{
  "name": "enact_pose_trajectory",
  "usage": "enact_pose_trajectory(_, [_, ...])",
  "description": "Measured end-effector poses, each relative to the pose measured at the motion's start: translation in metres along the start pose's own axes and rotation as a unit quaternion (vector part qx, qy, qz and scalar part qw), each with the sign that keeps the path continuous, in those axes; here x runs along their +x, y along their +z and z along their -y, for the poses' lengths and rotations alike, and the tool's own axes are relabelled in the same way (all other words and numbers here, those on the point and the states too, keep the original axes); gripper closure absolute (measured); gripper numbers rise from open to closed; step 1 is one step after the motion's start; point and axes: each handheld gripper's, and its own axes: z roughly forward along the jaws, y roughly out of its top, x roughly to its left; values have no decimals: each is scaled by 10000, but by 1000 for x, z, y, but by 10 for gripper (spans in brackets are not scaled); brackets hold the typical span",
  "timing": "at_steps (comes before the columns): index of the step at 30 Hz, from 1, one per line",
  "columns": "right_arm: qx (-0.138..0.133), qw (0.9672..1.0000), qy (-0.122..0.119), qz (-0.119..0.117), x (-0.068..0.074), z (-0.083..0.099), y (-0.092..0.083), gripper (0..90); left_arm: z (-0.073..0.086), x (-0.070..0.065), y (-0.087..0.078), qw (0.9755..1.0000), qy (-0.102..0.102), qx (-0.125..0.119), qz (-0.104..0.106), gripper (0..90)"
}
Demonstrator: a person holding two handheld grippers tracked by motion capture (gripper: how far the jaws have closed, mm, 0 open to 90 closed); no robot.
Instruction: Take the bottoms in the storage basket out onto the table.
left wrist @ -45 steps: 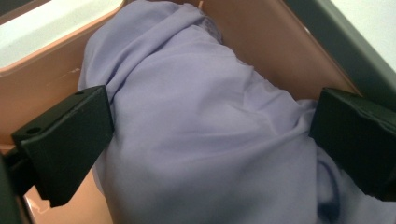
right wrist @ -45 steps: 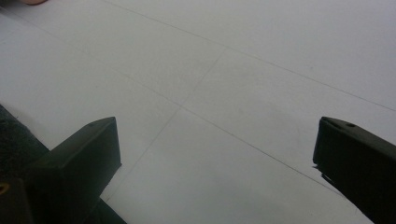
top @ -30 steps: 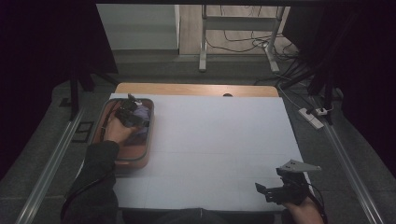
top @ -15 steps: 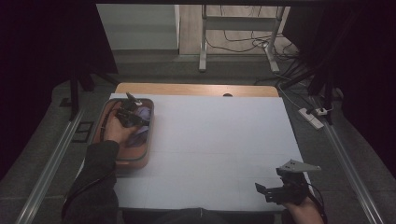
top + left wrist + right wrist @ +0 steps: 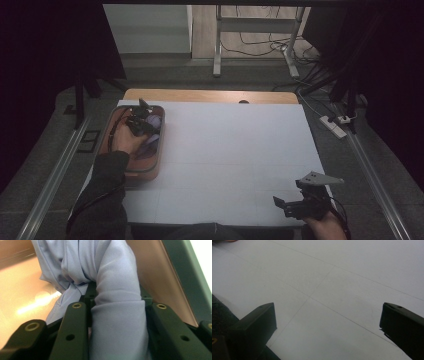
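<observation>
- High view: your left gripper (image 5: 141, 120) sits inside the brown tray (image 5: 156, 167) at the table's nine o'clock edge, on the lilac cloth (image 5: 153, 121). Your right gripper (image 5: 300, 200) hovers near five o'clock over the white table (image 5: 235, 145).
- Left gripper view: your jaws are clamped on a thick fold of the lilac cloth (image 5: 117, 315), the tray floor (image 5: 20, 285) behind at ten o'clock.
- Right gripper view: your jaws stand spread wide, holding nothing, above the table (image 5: 332, 280).

Left gripper (image 5: 142, 116) sits over lilac cloth (image 5: 152, 121) in an orange plastic tray (image 5: 145, 172); right gripper (image 5: 295, 200) rests on the white desk (image 5: 235, 150)
</observation>
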Motion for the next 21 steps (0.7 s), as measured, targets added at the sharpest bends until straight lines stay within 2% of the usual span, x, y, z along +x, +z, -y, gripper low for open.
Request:
enact_pose_trajectory(5, [-8,10000,-18,14,0,0,0,4,0,-3,-3,9996,126,-95,-221,644])
enact_pose_trajectory(10, [-15,10000,-26,6,1,0,-1,4,2,-2,-12,9989,211,-283,-320,643])
enact_pose_trajectory(16, [-13,10000,-36,4,1,0,-1,4,5,-1,-34,9963,248,-747,-336,642])
enact_pose_trajectory(21, [-13,10000,-40,4,1,0,-1,4,8,-2,-51,9928,278,-1123,-295,641])
